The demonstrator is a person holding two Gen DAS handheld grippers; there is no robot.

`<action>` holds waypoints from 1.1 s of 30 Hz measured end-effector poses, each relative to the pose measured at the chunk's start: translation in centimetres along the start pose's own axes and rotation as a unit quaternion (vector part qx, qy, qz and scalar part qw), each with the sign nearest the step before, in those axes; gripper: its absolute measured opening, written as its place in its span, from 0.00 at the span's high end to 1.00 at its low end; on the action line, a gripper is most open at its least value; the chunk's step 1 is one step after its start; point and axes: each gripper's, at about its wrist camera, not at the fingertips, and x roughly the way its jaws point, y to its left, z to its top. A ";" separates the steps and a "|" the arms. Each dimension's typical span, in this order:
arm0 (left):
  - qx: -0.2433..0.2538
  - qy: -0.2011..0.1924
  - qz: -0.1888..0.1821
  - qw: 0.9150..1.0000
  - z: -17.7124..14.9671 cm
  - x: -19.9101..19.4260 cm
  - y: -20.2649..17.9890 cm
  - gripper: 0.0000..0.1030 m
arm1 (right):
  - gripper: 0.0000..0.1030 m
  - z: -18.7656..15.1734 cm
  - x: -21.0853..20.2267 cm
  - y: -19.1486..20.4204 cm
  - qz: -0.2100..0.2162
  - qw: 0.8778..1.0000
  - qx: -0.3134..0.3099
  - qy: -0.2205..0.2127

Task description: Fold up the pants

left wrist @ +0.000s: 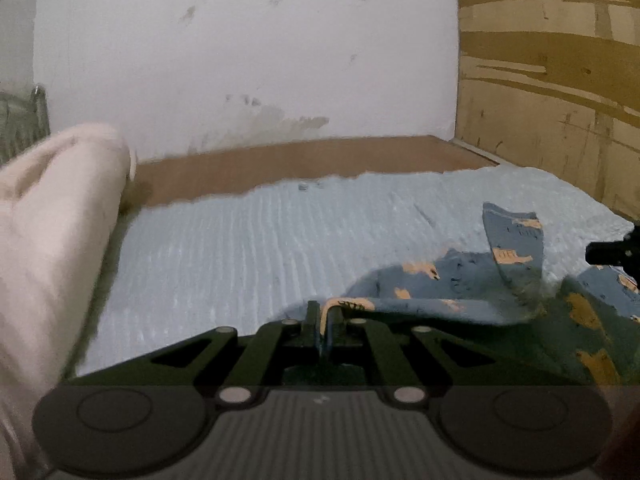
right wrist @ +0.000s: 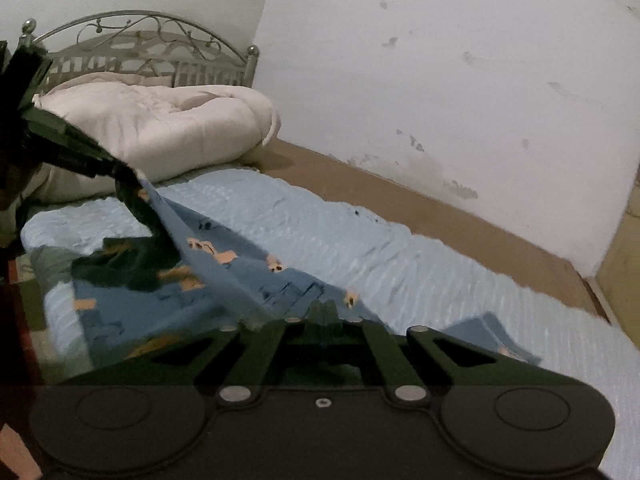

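- Left wrist view: 1 pair of pants [left wrist: 472, 280], blue with orange patches, lies crumpled on the right half of the bed [left wrist: 248, 248], which carries 1 pale blue ribbed cover.
- The left gripper [left wrist: 322, 320] has its jaws clenched on 1 edge of the pants; a folded strip of cloth stands between the 2 fingers.
- From that grip the cloth runs off to the right, its long axis across the picture, with 1 flap standing up near the right edge.
- The right gripper [left wrist: 612, 250] shows as 1 dark shape at the right edge, just beside the pants; its jaws cannot be read from here.
- 1 pale quilt [left wrist: 52, 216] bulks at the left, and 1 white wall [left wrist: 248, 60] meets 1 brown panelled wall [left wrist: 552, 72] behind the bed.
- Right wrist view: the right gripper [right wrist: 322, 308] has its jaws clamped shut on the pants [right wrist: 240, 264] at the near edge.
- The cloth is stretched into 1 taut ridge that climbs from this grip toward the upper left, where the left gripper [right wrist: 120, 172] pinches its far end; the long axis runs along that diagonal, lifted off the bed [right wrist: 400, 248].
- Loose cloth hangs below the ridge to the left and rests on the cover.
- 1 quilt [right wrist: 160, 128] lies heaped at the head of the bed before 1 metal headboard [right wrist: 140, 48] with 2 round knobs.
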 end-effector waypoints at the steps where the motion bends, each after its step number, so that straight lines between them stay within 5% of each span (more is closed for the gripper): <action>1: -0.008 0.005 0.000 1.000 -0.7 0.0 0.1 0.98 | 1.00 -0.5 -0.3 0.5 0.000 1.000 -0.003 0.006; 4: -0.026 0.016 0.001 1.000 -1.8 0.4 0.3 0.98 | 1.00 -1.7 -0.2 2.0 0.009 0.999 -0.020 0.026; 11: -0.036 0.007 0.000 0.999 -2.1 -0.1 0.1 0.98 | 0.57 -2.6 2.4 5.2 0.043 0.992 -0.109 0.053; 14: -0.035 0.005 0.000 0.999 -2.3 -0.6 0.0 0.98 | 0.56 -3.1 3.7 5.9 0.046 0.988 -0.137 0.056; 19: -0.033 0.007 0.000 0.999 -2.7 -0.9 -0.2 0.98 | 0.64 -3.8 6.1 7.5 0.029 0.979 -0.190 0.065; 22: -0.034 0.011 0.000 0.999 -3.2 -0.9 -0.3 0.98 | 0.97 -4.0 6.9 7.5 0.016 0.977 -0.199 0.071; 33: -0.023 0.022 0.000 0.999 -5.8 -1.3 -0.3 0.98 | 1.00 -2.7 1.9 6.3 0.036 0.982 -0.176 0.065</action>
